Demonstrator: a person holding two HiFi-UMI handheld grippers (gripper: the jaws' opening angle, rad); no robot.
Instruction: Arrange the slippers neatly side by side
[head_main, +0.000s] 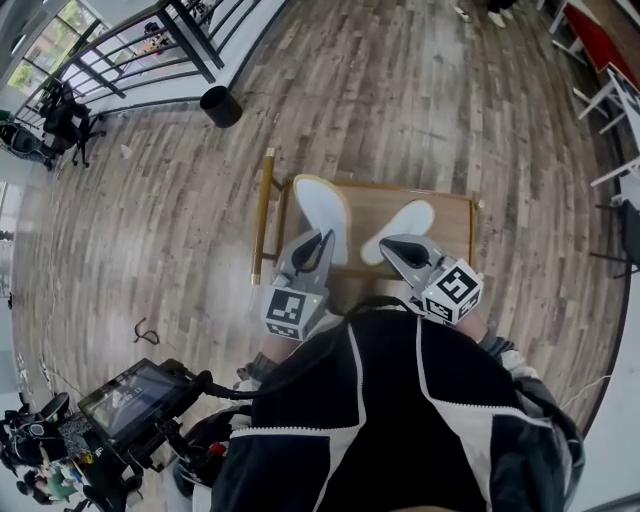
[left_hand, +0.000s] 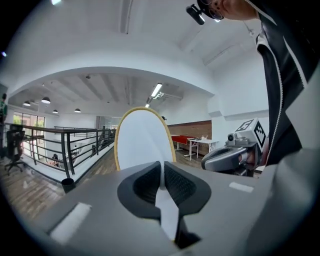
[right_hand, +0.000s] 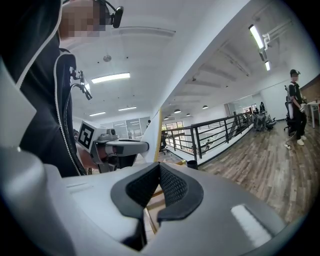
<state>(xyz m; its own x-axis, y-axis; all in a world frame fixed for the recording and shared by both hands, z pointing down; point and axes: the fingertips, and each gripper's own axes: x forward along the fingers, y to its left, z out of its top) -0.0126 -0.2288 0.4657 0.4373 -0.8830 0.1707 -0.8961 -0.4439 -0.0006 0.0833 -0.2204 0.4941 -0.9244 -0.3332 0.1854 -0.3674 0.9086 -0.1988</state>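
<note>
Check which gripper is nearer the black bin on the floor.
Left. The left gripper is below and right of the black bin; the right gripper lies farther right still.

We count two white slippers: one slipper (head_main: 322, 212) pinched in the jaws of the left gripper (head_main: 325, 236), the other slipper (head_main: 402, 226) at the tip of the right gripper (head_main: 386, 243). That makes two grippers, and each carries one marker cube, so two cubes: the left cube (head_main: 290, 312) and the right cube (head_main: 452, 292). We see one low wooden table (head_main: 452, 212) beneath both gripper tips. There is one black bin (head_main: 221, 106), well ahead of the left gripper and off to its left. One screen (head_main: 130, 398) sits behind the left gripper. One standing person (right_hand: 296, 107) is far ahead of the right gripper, to its right.
</note>
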